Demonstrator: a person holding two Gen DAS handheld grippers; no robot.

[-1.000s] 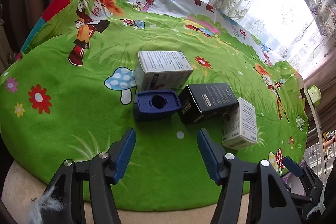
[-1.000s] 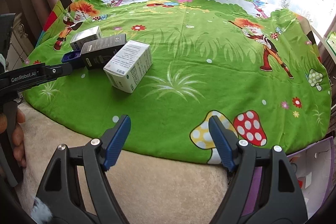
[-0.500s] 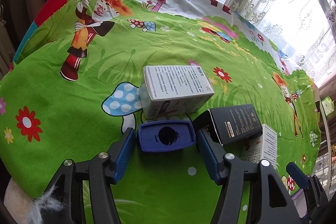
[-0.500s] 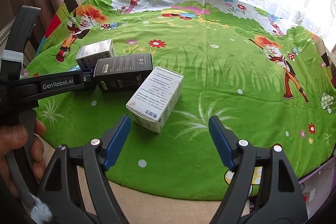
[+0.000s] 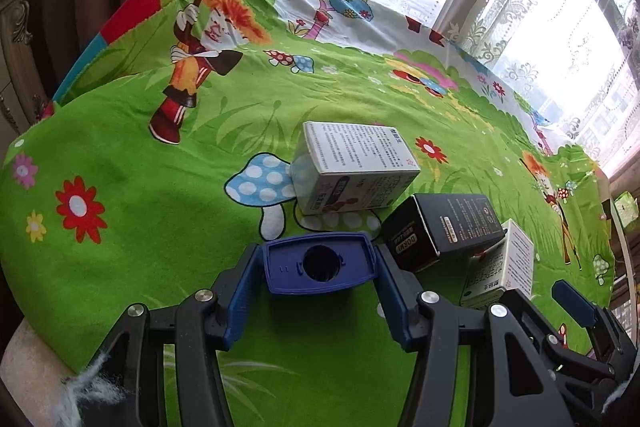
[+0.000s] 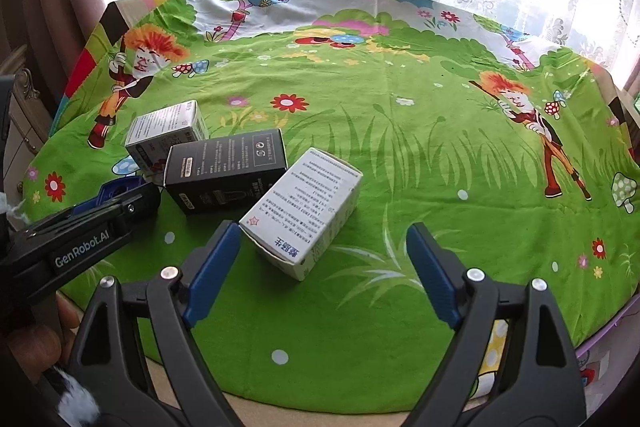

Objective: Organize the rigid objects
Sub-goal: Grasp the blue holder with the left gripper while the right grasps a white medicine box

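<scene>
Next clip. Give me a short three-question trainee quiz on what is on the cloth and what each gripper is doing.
1. True or false: the black box lies between the two white boxes.
2. What sits between the fingers of the left gripper?
3. The right gripper is: A) shut on the black box, B) open near the nearer white box, C) out of view.

Key:
1. True; the farther white box lies behind it.
2. The blue plastic piece, pads against its sides.
3. B.

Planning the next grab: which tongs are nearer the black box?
Left. The left tongs flank the blue piece right beside the black box; the right tongs sit past the white box.
</scene>
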